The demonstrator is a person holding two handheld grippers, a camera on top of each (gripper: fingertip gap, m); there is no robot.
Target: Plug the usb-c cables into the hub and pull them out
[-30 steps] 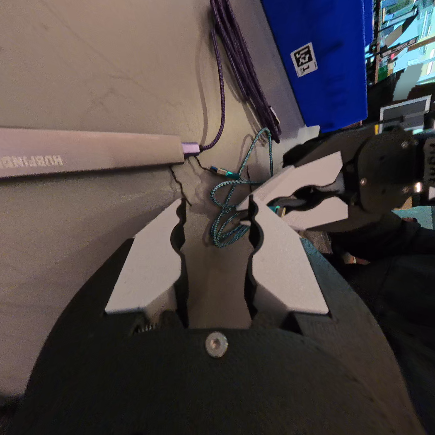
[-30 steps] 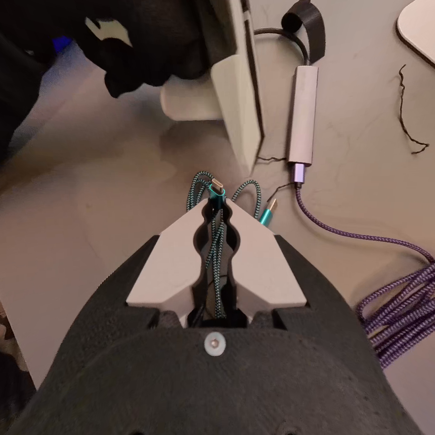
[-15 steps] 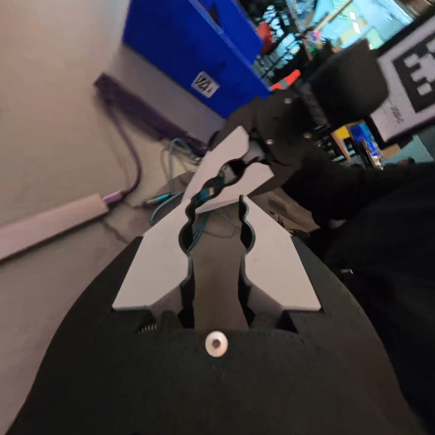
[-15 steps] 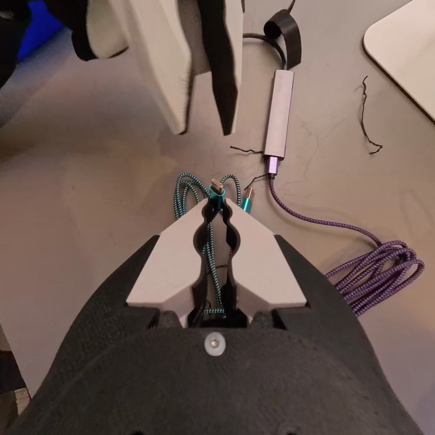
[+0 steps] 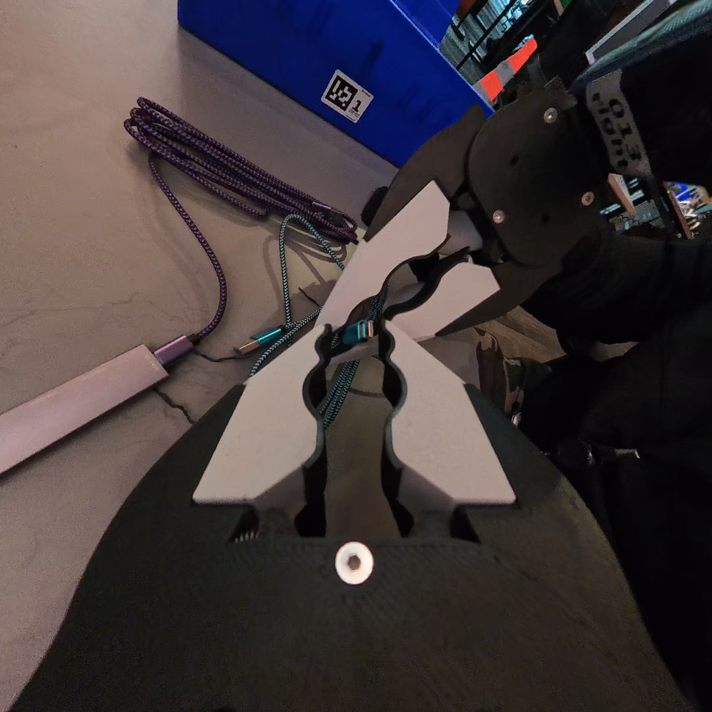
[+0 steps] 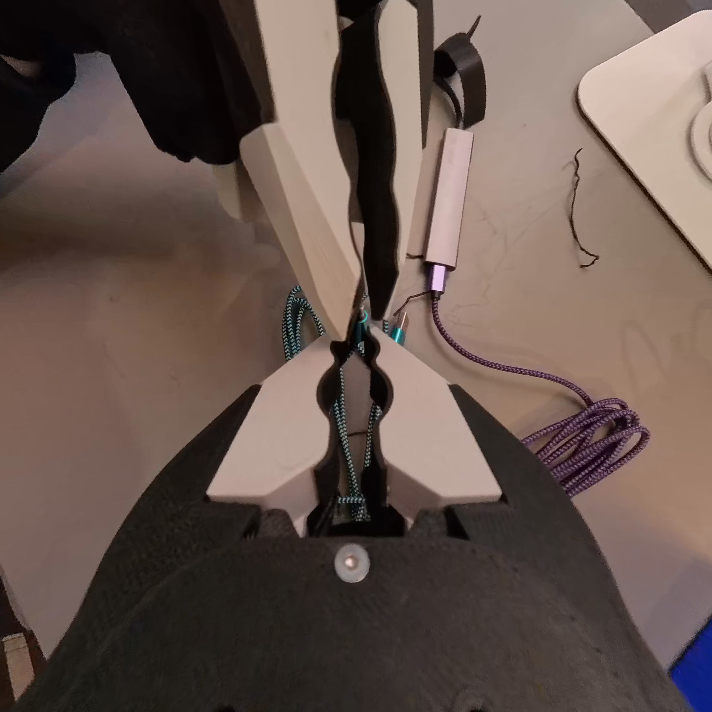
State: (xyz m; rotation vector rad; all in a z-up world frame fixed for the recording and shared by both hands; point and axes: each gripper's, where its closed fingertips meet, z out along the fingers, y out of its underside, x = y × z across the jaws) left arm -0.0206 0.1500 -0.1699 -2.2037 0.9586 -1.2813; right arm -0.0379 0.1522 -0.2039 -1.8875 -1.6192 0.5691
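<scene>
A grey hub lies on the table with a purple cable's plug in its near end; the hub also shows in the left wrist view. My right gripper is shut on the teal braided cable just behind its teal USB-C plug, held above the table. My left gripper is open, its tips on either side of that plug with a small gap. The teal cable's other plug lies on the table near the hub.
The purple cable's coil lies beside a blue bin. A white flat object is at the far right. A black strap sits at the hub's far end. Dark thread scraps lie on the table. The grippers are tip to tip, or close to it.
My left gripper swung away from the hub to the right gripper's tips and narrowed its jaws around the teal plug. The right gripper kept its hold and lifted slightly.
</scene>
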